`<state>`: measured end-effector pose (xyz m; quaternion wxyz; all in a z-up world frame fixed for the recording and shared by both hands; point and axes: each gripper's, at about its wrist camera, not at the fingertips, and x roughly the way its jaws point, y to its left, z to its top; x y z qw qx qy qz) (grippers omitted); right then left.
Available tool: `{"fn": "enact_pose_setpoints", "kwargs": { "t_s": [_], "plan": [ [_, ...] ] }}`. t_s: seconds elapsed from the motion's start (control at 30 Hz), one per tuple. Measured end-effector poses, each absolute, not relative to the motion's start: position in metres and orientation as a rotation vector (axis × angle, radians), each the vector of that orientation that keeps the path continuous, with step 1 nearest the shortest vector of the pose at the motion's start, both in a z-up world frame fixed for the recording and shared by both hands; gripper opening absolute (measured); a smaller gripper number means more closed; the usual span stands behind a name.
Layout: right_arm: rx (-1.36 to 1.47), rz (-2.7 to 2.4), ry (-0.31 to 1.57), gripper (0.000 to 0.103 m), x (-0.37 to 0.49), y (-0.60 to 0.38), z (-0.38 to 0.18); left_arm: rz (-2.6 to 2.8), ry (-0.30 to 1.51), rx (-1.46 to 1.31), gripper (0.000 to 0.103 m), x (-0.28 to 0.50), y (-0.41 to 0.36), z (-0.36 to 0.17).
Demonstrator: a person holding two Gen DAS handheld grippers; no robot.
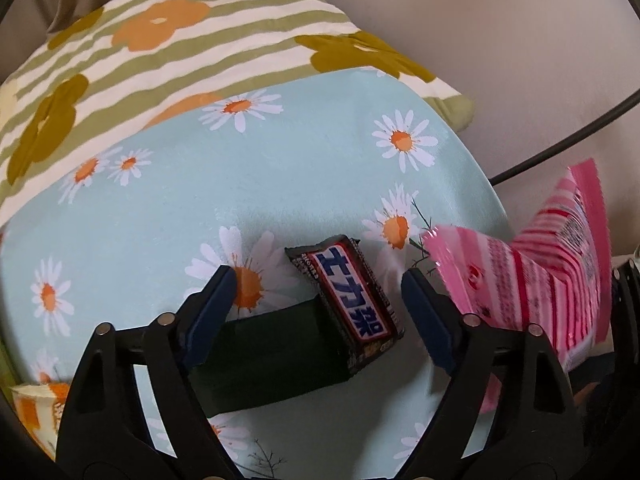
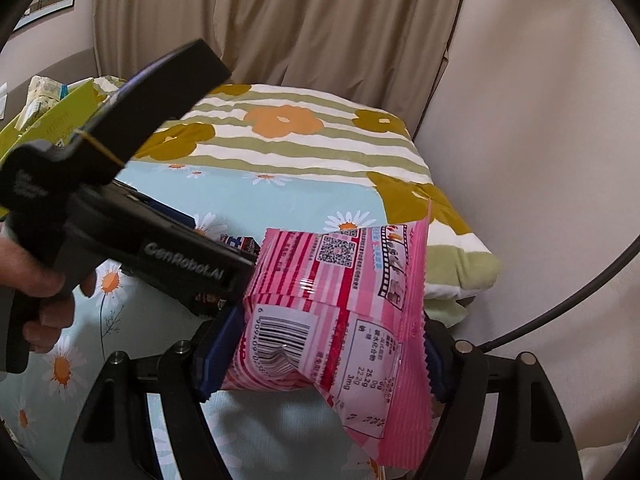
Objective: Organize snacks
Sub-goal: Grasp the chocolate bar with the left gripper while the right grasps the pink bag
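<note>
R gripper clamps pink bag (lifted); L gripper open.

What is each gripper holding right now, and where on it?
The right gripper pinches the pink packet across its lower half, at the barcode. The left gripper holds nothing; the chocolate bar lies between its fingers.

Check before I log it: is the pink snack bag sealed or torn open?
Sealed as far as visible: the pink snack bag is puffed and its crimped edges look intact.
</note>
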<state>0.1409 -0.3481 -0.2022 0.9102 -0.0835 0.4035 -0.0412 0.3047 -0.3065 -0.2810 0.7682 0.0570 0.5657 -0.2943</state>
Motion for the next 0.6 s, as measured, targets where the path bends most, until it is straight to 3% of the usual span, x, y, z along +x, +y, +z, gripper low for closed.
{"fn": "enact_pose_setpoints", "kwargs": {
  "t_s": [0.3,0.37,0.43,0.53,0.6],
  "plan": [
    [-0.142,-0.113,0.789,0.072,0.125,-0.35,-0.193,-0.63,1.203,0.243,0.076,0.297,-0.319,-0.282],
    [-0.138,-0.121,0.79,0.072,0.123,-0.35,-0.192,-0.632,1.19,0.288,0.068,0.292,-0.323,-0.282],
    [-0.124,-0.118,0.79,0.072,0.12,-0.349,-0.191,-0.651,1.179,0.327,0.052,0.287,-0.327,-0.281],
    [-0.127,-0.112,0.796,0.072,0.121,-0.349,-0.19,-0.673,1.178,0.365,0.036,0.284,-0.329,-0.279],
    [-0.127,-0.106,0.798,0.072,0.124,-0.349,-0.19,-0.682,1.184,0.367,0.032,0.283,-0.327,-0.279]
  ]
}}
